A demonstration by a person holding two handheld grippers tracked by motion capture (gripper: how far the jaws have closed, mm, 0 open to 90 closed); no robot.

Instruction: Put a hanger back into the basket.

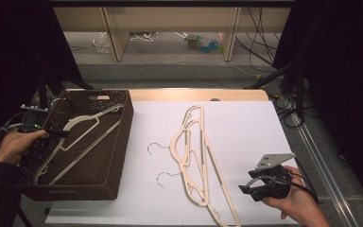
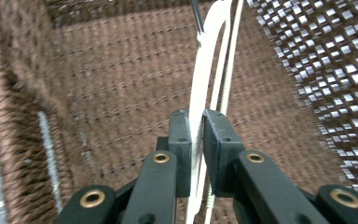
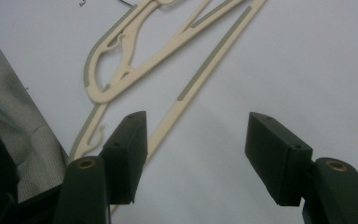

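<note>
Two cream hangers (image 1: 199, 156) lie overlapped on the white table (image 1: 250, 127) just ahead of the right gripper (image 1: 259, 182), whose jaws stand apart with nothing between them. Over in the brown wicker basket (image 1: 123, 137), the left gripper (image 2: 195, 140) pinches a third hanger (image 1: 78, 137) thinly; I'd ease it down flat before letting go, since its far arm leans on the basket's wall.
</note>
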